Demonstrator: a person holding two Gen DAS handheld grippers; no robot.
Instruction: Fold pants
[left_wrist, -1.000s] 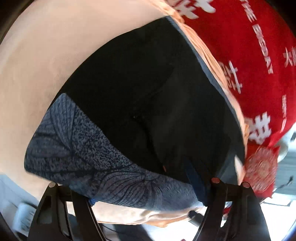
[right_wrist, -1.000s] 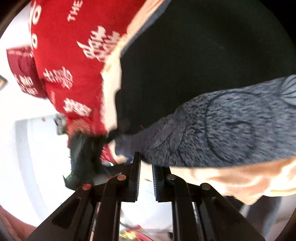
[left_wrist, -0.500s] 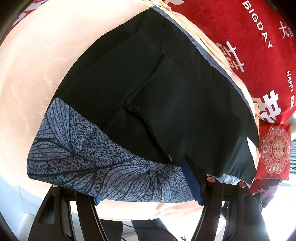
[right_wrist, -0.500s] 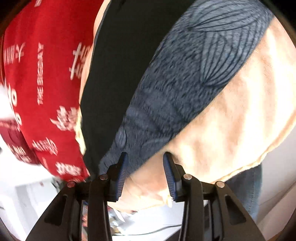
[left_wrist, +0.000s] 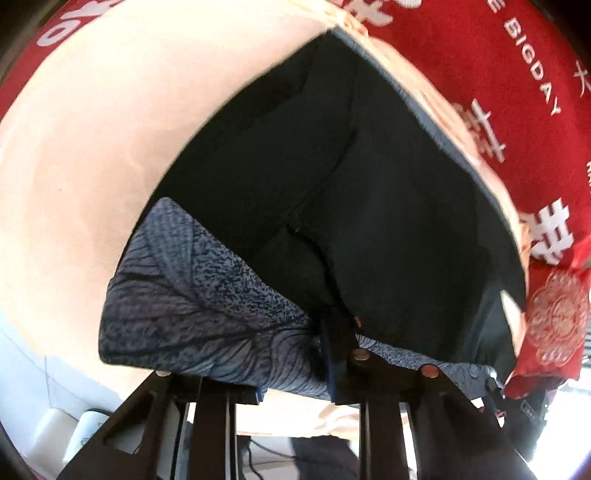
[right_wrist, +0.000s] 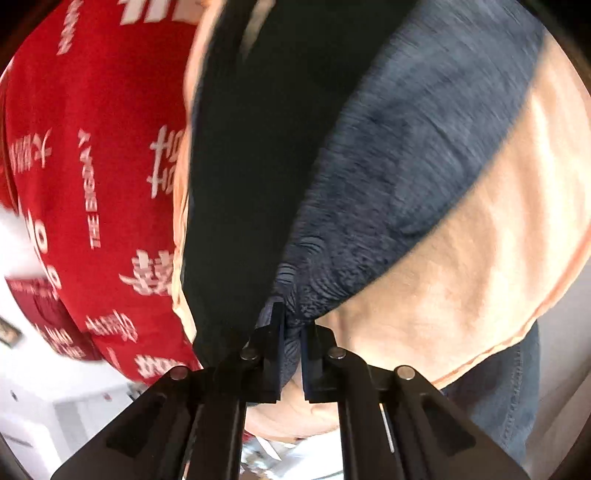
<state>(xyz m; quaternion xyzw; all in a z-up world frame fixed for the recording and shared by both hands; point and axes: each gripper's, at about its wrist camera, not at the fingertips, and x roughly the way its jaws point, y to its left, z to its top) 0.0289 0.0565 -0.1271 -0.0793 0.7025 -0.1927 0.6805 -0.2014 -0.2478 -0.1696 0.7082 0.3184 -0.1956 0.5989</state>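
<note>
The pants (left_wrist: 351, 184) are black with a blue-grey leaf-print waistband (left_wrist: 192, 306) and lie on a peach cloth (left_wrist: 110, 129). My left gripper (left_wrist: 295, 369) straddles the near waistband edge, jaws partly apart with the band between them. In the right wrist view the pants (right_wrist: 251, 166) run away from me, with the printed band (right_wrist: 406, 155) on the right. My right gripper (right_wrist: 291, 354) is shut on the bunched corner of the waistband.
A red blanket with white lettering (left_wrist: 498, 74) lies beyond the peach cloth, and shows at left in the right wrist view (right_wrist: 92, 166). The peach cloth's near edge (right_wrist: 480, 350) hangs over the table. A person's dark jeans (right_wrist: 498, 398) stand close behind it.
My right gripper moved onto the waistband corner and closed on it. My left gripper's jaws narrowed around the band and the waistband lifted and bunched slightly.
</note>
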